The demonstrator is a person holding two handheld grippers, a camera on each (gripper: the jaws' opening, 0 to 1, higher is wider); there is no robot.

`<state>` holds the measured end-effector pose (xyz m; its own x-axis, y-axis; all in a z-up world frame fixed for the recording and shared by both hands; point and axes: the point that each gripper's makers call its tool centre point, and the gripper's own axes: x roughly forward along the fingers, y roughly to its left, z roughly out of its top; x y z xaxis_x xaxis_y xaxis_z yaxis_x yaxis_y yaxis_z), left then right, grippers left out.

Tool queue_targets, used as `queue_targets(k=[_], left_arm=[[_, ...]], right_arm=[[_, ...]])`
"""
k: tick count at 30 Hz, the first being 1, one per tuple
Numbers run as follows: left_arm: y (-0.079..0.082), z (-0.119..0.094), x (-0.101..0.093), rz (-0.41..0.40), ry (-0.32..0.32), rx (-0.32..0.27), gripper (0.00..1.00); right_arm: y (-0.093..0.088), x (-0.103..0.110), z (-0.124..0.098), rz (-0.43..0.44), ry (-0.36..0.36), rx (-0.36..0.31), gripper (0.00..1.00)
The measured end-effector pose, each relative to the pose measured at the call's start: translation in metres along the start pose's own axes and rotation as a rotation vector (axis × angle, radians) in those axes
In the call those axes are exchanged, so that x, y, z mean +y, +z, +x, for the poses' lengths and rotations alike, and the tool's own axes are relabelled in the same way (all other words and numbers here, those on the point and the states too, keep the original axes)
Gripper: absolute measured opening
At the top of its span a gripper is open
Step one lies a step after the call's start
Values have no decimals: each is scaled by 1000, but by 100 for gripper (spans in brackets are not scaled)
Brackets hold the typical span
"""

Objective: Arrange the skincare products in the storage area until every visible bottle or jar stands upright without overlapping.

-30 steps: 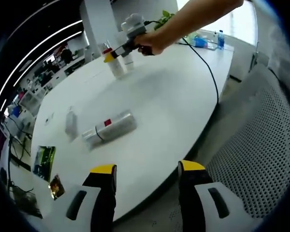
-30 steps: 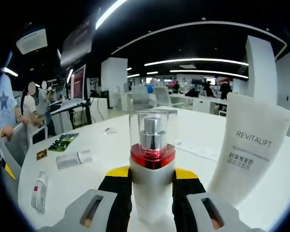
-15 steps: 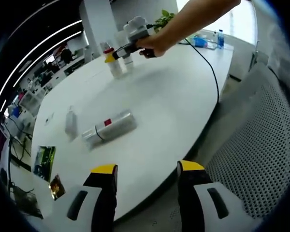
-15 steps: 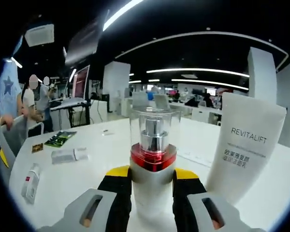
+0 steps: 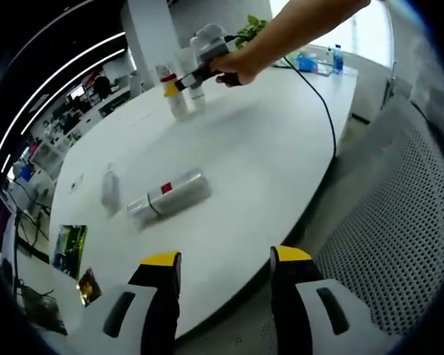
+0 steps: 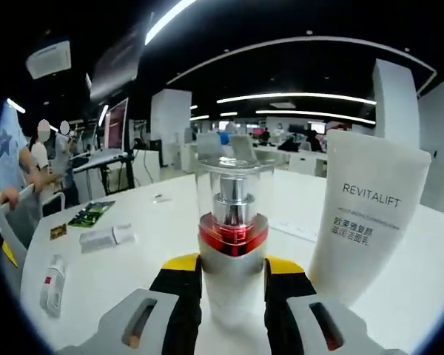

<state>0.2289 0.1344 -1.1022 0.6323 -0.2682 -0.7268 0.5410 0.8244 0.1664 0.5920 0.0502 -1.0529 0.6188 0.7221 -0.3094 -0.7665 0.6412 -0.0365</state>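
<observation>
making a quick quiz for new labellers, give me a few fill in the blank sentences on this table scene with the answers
1. The right gripper is shut on the pump bottle, whose collar is ____.
2. The white tube beside it reads ____.
3. The silver bottle on the white table is lying on its ____.
4. The left gripper has its jaws ____ and empty.

Missing words: red; REVITALIFT; side; open

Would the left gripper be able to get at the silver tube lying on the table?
Probably yes: the left gripper is open, and bare table lies between it and the lying silver tube.
</observation>
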Motion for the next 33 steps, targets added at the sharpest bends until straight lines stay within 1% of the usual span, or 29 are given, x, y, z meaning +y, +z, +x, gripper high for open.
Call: queue_targets(k=[12, 18, 20, 22, 26, 28, 33], left_arm=[[0, 0, 1, 1, 4, -1, 44], [-1, 0, 1, 2, 4, 2, 44], [-1, 0, 1, 3, 5, 3, 44], [0, 0, 1, 2, 5, 1, 44], [0, 0, 1, 4, 7, 0, 44], [0, 0, 1, 4, 8, 0, 44], [0, 0, 1, 9, 7, -2, 43]], right_arm=[[4, -7, 12, 5, -12, 20, 25], [3, -8, 10, 33, -12, 29, 26], [6, -7, 6, 45, -13, 14, 27], [3, -8, 3, 57, -13, 17, 29], [1, -5, -9, 80, -22, 16, 30], [-1, -4, -18, 97, -31, 4, 29], [-10, -2, -44, 134, -64, 8, 27]])
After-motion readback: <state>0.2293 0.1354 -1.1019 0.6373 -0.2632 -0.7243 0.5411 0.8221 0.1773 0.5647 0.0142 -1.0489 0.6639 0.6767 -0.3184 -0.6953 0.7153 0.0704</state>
